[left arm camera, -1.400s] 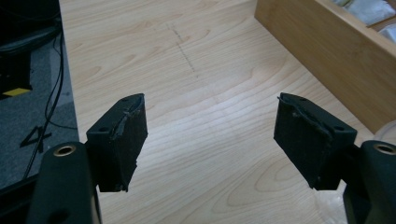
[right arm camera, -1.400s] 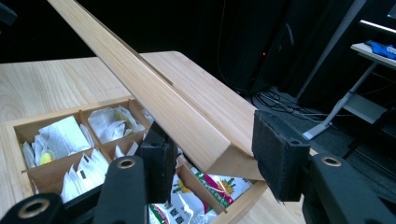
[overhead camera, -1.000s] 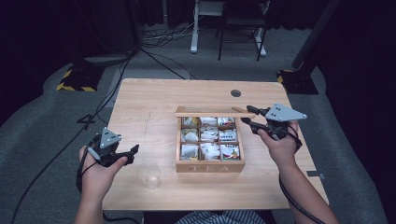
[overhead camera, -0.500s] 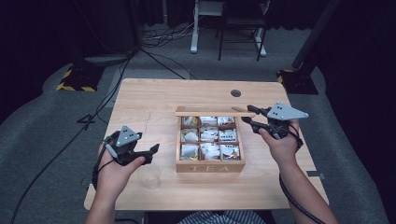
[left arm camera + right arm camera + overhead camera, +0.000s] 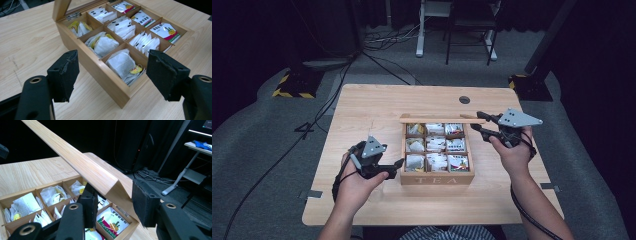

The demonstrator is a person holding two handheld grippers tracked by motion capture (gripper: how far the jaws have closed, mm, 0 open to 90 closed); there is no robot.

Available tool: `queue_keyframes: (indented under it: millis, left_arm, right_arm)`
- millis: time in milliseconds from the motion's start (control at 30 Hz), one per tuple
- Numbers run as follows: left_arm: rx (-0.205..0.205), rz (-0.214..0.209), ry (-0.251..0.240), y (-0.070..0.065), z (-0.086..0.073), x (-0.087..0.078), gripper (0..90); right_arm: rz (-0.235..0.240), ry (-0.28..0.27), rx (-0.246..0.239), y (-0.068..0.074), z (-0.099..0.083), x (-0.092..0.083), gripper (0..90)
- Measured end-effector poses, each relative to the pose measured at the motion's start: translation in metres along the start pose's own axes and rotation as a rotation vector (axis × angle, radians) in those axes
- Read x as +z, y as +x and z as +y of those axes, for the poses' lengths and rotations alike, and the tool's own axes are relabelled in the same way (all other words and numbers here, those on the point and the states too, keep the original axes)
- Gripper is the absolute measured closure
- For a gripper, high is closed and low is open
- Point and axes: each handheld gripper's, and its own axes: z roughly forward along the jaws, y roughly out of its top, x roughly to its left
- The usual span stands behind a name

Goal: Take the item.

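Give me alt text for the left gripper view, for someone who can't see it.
An open wooden tea box with nine compartments of tea bags sits on a light wood table, seen over its near corner. The left claw is open, its two black pads framing that corner without touching it. The raised lid stands at the far side.

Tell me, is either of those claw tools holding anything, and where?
The right gripper holds the tea box's open lid by its corner; the left gripper holds nothing.
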Motion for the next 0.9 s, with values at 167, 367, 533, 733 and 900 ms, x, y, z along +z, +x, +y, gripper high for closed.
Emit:
queue_keyframes:
  millis: [167,367,533,733,900]
  left_arm:
    - [0.031,0.005,0.016,-0.010,0.005,0.012,30.1]
    - [0.044,-0.010,0.056,-0.015,0.008,0.026,39.0]
    - [0.032,-0.004,0.111,-0.016,0.008,0.043,42.3]
    - [0.026,-0.004,0.143,-0.017,0.009,0.054,44.2]
    - [0.019,0.011,0.195,-0.020,0.010,0.065,45.1]
  right_arm:
    - [0.001,-0.001,0.005,0.000,0.000,0.000,57.5]
    - [0.001,-0.003,0.010,-0.001,0.001,0.001,57.2]
    - [0.003,-0.013,0.008,-0.002,0.002,0.002,57.1]
    - [0.006,-0.014,0.012,-0.003,0.002,0.002,57.1]
    - [0.006,-0.013,0.012,-0.003,0.002,0.002,57.0]
